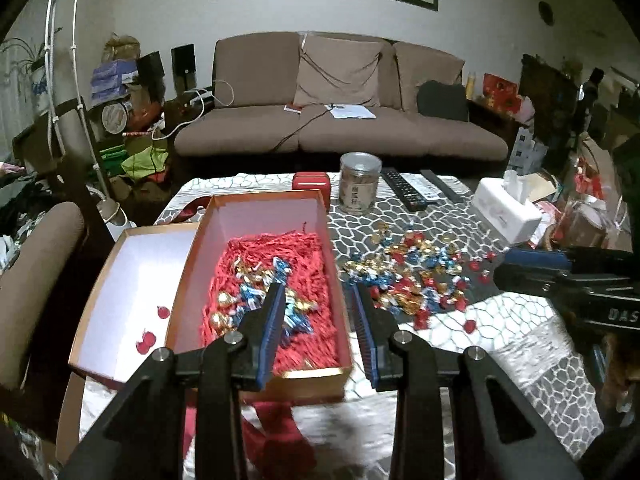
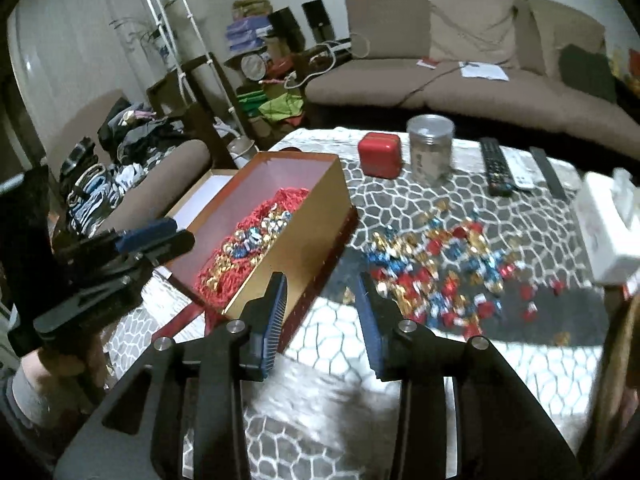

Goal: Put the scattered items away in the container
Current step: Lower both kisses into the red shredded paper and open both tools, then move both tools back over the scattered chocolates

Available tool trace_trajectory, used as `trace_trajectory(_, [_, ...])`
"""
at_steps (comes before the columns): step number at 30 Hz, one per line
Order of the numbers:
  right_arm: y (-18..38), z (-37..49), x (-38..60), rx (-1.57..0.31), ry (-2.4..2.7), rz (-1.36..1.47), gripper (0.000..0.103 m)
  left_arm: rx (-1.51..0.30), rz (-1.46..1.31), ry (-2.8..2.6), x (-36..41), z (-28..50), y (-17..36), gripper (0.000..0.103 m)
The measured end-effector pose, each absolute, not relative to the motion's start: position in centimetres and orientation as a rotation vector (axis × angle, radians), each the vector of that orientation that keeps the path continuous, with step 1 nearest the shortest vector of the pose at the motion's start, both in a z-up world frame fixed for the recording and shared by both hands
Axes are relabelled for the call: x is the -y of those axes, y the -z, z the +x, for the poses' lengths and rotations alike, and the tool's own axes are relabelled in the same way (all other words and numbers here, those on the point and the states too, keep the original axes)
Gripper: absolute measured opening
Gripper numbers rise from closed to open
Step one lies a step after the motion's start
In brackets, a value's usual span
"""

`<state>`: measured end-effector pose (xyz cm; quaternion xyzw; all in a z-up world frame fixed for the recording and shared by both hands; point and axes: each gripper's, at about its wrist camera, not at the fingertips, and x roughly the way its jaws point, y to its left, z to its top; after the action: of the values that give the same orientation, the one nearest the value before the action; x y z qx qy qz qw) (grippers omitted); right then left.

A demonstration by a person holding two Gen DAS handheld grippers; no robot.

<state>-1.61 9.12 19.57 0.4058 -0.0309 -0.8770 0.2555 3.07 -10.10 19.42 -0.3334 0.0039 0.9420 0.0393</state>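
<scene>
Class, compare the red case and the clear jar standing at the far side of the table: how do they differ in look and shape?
The red case is opaque, boxy with rounded corners; the clear jar is see-through and cylindrical. The jar stands taller than the case. The jar has a silvery lid and a label; the case is plain red. Both stand upright, side by side, beyond the scattered candies.

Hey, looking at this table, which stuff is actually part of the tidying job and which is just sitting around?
Part of the job:
- scattered foil-wrapped candies, red, blue and gold
- open gold cardboard box with red paper shred
- left gripper, open
- right gripper, open

Just lying about:
- clear round jar
- small red case
- black remote controls
- white tissue box
</scene>
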Motion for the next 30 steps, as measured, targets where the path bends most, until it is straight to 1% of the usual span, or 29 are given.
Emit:
trace_trajectory(1, [-20.0, -0.7, -9.6, 0.096, 2.389, 1.092, 0.045, -0.029, -1.021, -2.888, 9.7, 3.8, -19.7, 0.034])
trace_trajectory(2, [-20.4, 0.1, -10.1, 0.105, 2.397, 1.083, 0.049, -0.045, -1.016, -2.892, 9.4, 4.7, -20.0, 0.034])
trace_trajectory(7, [-22.6, 4.9, -12.0, 0.11, 2.448, 1.061, 0.049, -0.058, -0.981, -2.907, 8.2, 9.0, -22.0, 0.034])
trace_trajectory(9, [-23.3, 6.8, -12.6, 0.107, 2.472, 1.051, 0.056, -0.074, -0.971, -2.91, 7.4, 10.7, -22.5, 0.034])
trace_trajectory(11, [-24.0, 8.9, -13.3, 0.101, 2.494, 1.035, 0.067, -0.084, -0.965, -2.907, 6.6, 12.0, -22.6, 0.034])
trace_trajectory(12, [-24.3, 9.9, -13.6, 0.09, 2.508, 1.03, 0.07, -0.079, -0.961, -2.904, 6.3, 12.6, -22.6, 0.035])
trace_trajectory(13, [-24.6, 10.8, -13.9, 0.078, 2.526, 1.024, 0.074, -0.059, -0.962, -2.9, 6.1, 13.2, -22.5, 0.039])
trace_trajectory(14, [-24.7, 11.6, -14.1, 0.07, 2.545, 1.015, 0.078, -0.032, -0.962, -2.894, 6.0, 13.7, -22.4, 0.049])
trace_trajectory(16, [-24.9, 12.8, -14.9, 0.073, 2.562, 1.009, 0.082, 0.049, -0.959, -2.879, 5.8, 14.5, -21.7, 0.06])
trace_trajectory(17, [-24.9, 13.3, -15.3, 0.08, 2.566, 1.013, 0.083, 0.071, -0.961, -2.872, 5.6, 14.7, -21.3, 0.063])
trace_trajectory(23, [-23.2, 12.6, -18.5, 0.124, 2.605, 1.085, 0.084, 0.14, -1.018, -2.746, 4.2, 12.2, -18.0, 0.065])
trace_trajectory(27, [-20.5, 8.9, -21.1, 0.207, 2.637, 1.167, 0.084, 0.097, -1.05, -2.698, 2.4, 8.4, -15.2, 0.065])
trace_trajectory(28, [-19.5, 7.8, -21.6, 0.243, 2.632, 1.182, 0.082, 0.074, -1.051, -2.694, 1.9, 7.4, -14.5, 0.065])
trace_trajectory(29, [-18.7, 6.6, -22.0, 0.271, 2.628, 1.188, 0.075, 0.054, -1.059, -2.682, 1.3, 6.5, -13.7, 0.065])
trace_trajectory(30, [-17.8, 5.4, -22.3, 0.287, 2.627, 1.197, 0.071, 0.041, -1.067, -2.666, 0.7, 5.6, -12.8, 0.065])
